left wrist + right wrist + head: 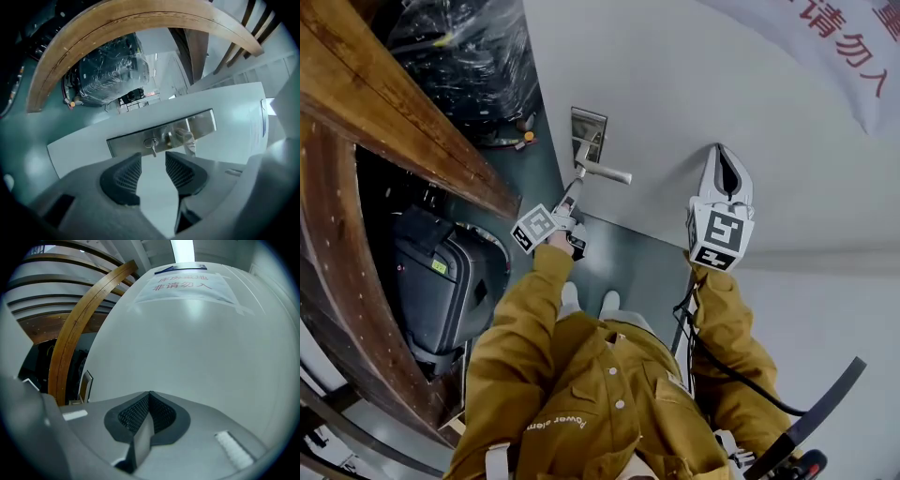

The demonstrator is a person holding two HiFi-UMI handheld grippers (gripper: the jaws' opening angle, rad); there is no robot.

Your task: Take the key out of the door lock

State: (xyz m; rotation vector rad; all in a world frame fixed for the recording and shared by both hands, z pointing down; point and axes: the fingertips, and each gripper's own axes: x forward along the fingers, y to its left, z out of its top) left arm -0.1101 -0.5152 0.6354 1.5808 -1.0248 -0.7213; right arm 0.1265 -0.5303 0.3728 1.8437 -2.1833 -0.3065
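In the left gripper view a small silver key [151,145] sticks out of the cylinder in the metal lock plate [201,123] on the white door [93,140]. The lever handle [187,138] is to the key's right. My left gripper [152,158] is open just in front of the key, and its pads do not touch it. The head view shows that gripper [579,172] pointed at the lock plate [588,125] beside the handle [611,173]. My right gripper [727,157] is shut and empty, close to the bare door face [187,343].
A wooden rail [403,122] runs along the left, with a black suitcase [441,281] and a plastic-wrapped black load [469,47] behind it. A paper notice [834,47] is taped high on the door. The person's mustard sleeves [525,319] reach toward the door.
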